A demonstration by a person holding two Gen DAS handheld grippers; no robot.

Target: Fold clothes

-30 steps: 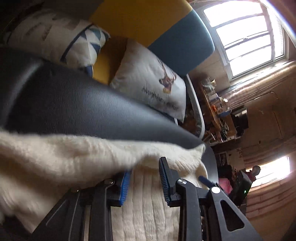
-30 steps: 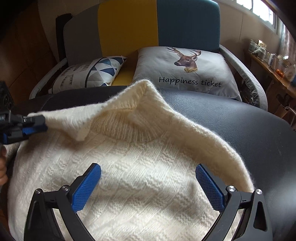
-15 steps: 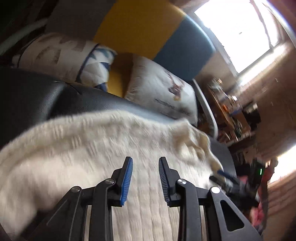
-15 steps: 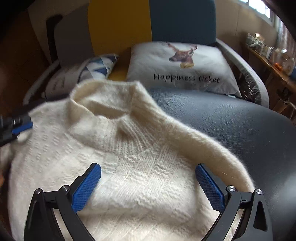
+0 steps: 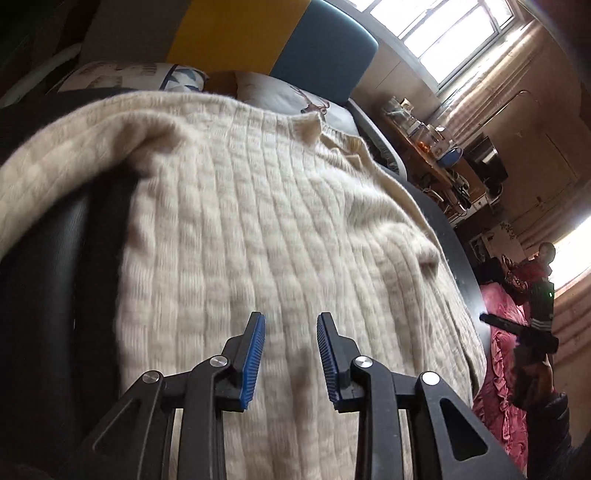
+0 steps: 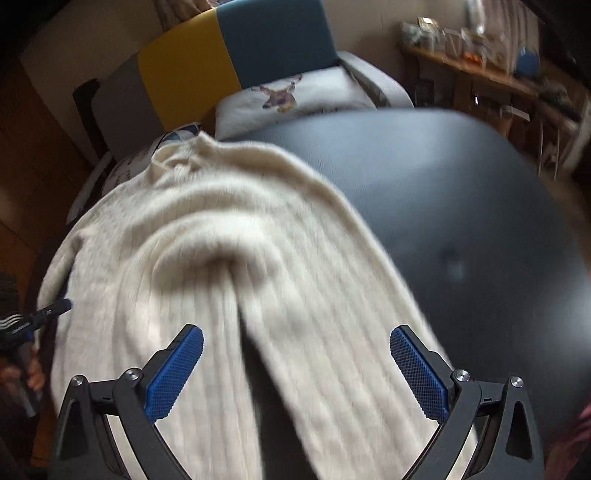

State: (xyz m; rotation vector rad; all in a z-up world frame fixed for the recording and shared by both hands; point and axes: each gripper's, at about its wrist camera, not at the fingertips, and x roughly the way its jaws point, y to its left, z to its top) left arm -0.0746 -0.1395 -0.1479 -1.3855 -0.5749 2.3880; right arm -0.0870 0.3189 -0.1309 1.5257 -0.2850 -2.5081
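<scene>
Cream cable-knit wool sweater lies spread on black leather-look padded surface. Behind: yellow/teal/grey sofa w/ deer-print cushion. Left gripper part-open, right gripper wide open; both empty.

A sofa with grey, yellow and blue back panels holds two printed cushions. Daylight pours through a barred window — below it, a cluttered wooden shelf lines the beige wall.
</scene>
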